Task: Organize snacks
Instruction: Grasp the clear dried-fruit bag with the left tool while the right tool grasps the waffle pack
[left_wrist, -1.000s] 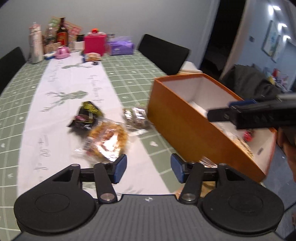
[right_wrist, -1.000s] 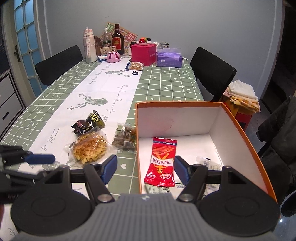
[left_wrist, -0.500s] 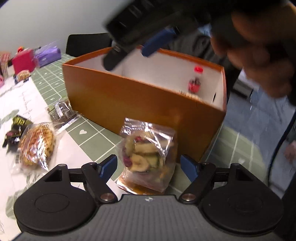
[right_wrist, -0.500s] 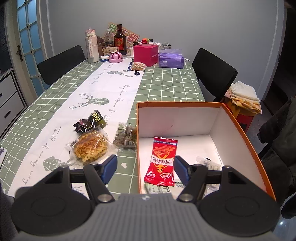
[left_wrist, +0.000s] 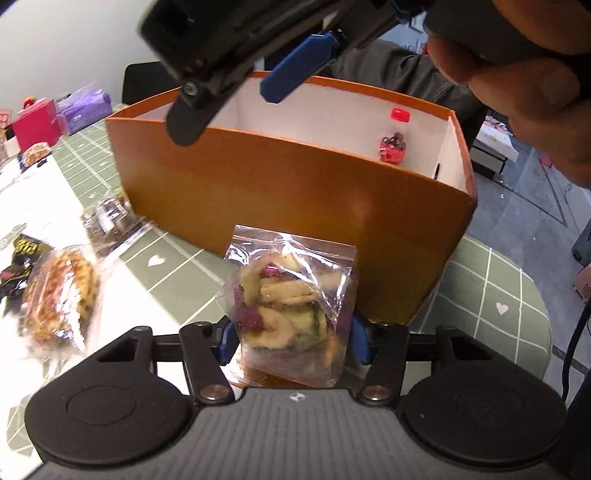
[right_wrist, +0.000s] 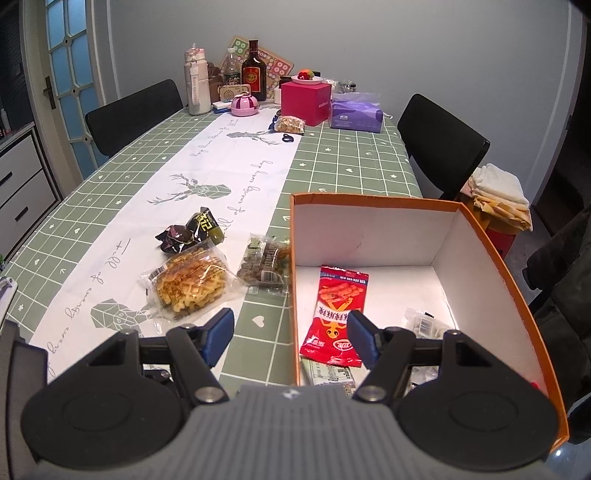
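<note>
Left tool (left_wrist: 291, 341) tilted down, just closed, pinching fruit-chip bag (left_wrist: 291, 295) (beside orange box (left_wrist: 280, 195)); right tool (right_wrist: 291, 338) spread.

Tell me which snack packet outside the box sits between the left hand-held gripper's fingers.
The clear bag of dried fruit slices, standing against the orange box. The waffle pack and the other packets lie off to the side.

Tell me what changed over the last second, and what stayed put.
The left tool swung from the waffle pack toward the clear bag of dried fruit beside the orange box, and its jaws have just been closing around it. The right tool stayed open above the box; the table snacks did not move.
</note>
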